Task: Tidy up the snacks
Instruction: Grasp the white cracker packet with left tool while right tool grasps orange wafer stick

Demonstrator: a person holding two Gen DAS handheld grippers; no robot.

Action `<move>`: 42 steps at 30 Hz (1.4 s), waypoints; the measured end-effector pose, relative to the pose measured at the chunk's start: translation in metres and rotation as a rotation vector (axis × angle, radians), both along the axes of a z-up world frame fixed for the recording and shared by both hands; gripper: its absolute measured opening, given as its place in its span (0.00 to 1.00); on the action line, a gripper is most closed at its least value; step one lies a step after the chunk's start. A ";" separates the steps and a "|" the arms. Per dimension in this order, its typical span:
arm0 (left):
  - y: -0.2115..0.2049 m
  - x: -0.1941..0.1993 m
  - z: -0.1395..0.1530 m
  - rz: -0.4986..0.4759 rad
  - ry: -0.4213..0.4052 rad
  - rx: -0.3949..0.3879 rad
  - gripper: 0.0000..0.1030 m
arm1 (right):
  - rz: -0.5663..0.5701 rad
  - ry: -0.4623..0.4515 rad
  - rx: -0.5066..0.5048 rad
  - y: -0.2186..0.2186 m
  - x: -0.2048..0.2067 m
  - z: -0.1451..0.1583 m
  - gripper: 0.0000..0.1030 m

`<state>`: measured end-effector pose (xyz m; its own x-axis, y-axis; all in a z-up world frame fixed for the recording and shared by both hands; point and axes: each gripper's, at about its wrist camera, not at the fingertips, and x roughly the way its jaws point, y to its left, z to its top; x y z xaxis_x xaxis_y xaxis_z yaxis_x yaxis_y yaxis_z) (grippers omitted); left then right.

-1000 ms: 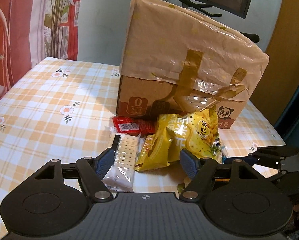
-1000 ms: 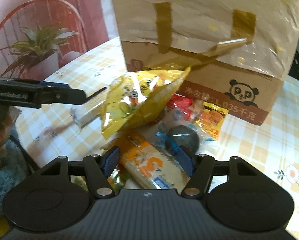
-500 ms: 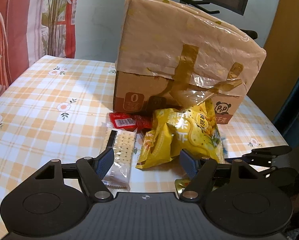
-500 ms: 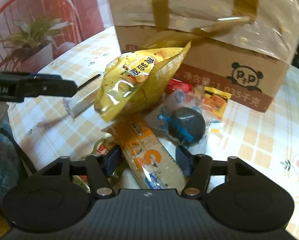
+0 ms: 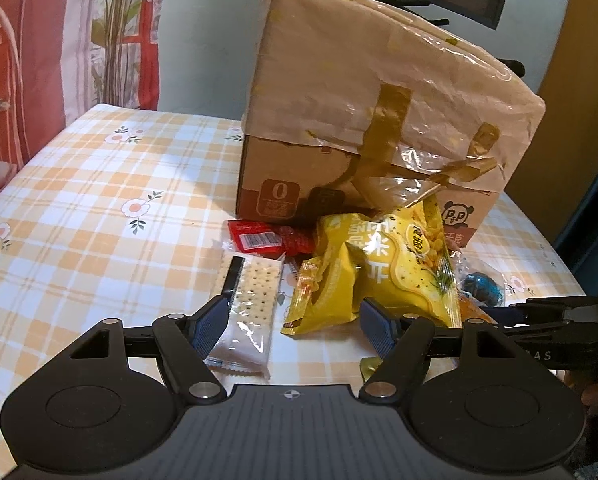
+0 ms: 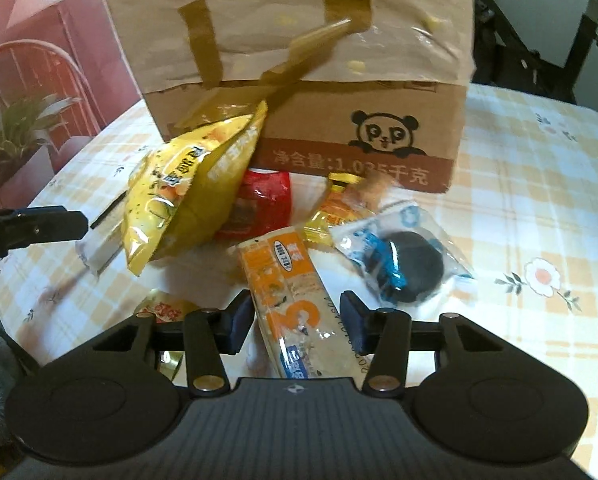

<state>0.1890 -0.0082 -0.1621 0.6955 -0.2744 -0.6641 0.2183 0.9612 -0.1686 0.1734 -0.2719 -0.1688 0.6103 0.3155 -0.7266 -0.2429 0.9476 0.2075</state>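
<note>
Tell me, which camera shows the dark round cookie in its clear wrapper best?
The right wrist view: the cookie lies unobstructed, close ahead. In the left wrist view only its blue-and-dark edge shows behind the yellow bag.

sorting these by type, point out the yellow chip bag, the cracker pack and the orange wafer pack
yellow chip bag [image 5: 395,268], left wrist view, on its printed front
cracker pack [image 5: 253,296], left wrist view, on the visible crackers
orange wafer pack [image 6: 295,292], right wrist view, on its orange middle

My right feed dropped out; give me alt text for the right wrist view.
The open right hand-held gripper straddles an orange cracker pack on the checked tablecloth. Behind lie a yellow chip bag, a dark cookie pack and a cardboard box.
</note>
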 end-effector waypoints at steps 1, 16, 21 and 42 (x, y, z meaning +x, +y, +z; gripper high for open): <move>0.000 0.000 0.000 0.003 0.001 0.000 0.72 | 0.007 -0.005 -0.001 0.003 0.001 -0.001 0.45; -0.001 0.007 -0.005 0.026 0.021 0.017 0.72 | 0.080 -0.181 -0.006 0.012 -0.007 -0.020 0.41; 0.000 0.011 -0.007 0.029 0.016 0.038 0.72 | 0.082 -0.192 -0.007 0.013 -0.008 -0.021 0.41; -0.008 0.033 -0.035 -0.020 0.024 0.167 0.47 | 0.093 -0.204 -0.054 0.018 -0.007 -0.022 0.41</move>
<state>0.2220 -0.0167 -0.1972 0.6742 -0.1721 -0.7182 0.2353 0.9718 -0.0120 0.1661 -0.2537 -0.1903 0.7167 0.3408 -0.6084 -0.3610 0.9278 0.0944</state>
